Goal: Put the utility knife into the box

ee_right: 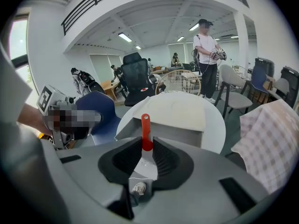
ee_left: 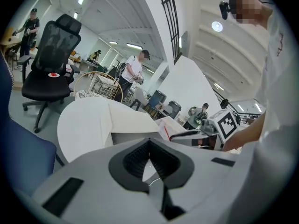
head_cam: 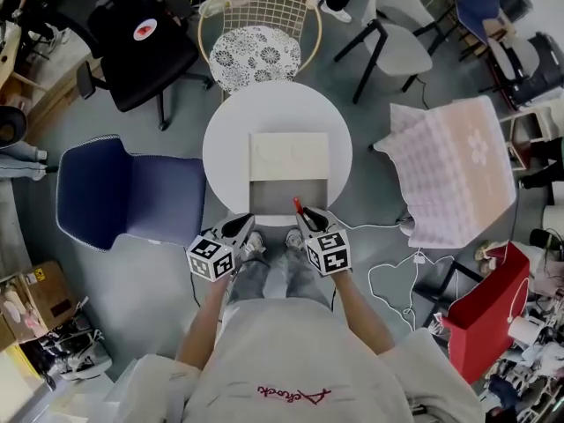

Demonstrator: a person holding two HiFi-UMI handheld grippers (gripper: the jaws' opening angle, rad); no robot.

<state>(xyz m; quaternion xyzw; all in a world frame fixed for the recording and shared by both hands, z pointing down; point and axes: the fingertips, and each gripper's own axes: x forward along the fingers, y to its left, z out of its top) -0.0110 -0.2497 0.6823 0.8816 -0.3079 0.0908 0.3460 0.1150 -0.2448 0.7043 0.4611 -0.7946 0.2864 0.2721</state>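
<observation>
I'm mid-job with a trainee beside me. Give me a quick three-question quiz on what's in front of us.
1. Fill in: the box stands open on the round white ____.
2. True or false: the left gripper is gripping something.
3. The red utility knife is A) inside the box, B) on the blue chair, C) clamped in the right gripper.

Key: 1 table; 2 false, its jaws are together and empty; 3 C.

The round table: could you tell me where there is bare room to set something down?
Bare crescents of table left and right of the box, a strip beyond its lid. Crowded: near edge, left hand-held gripper and right hand-held gripper.
</observation>
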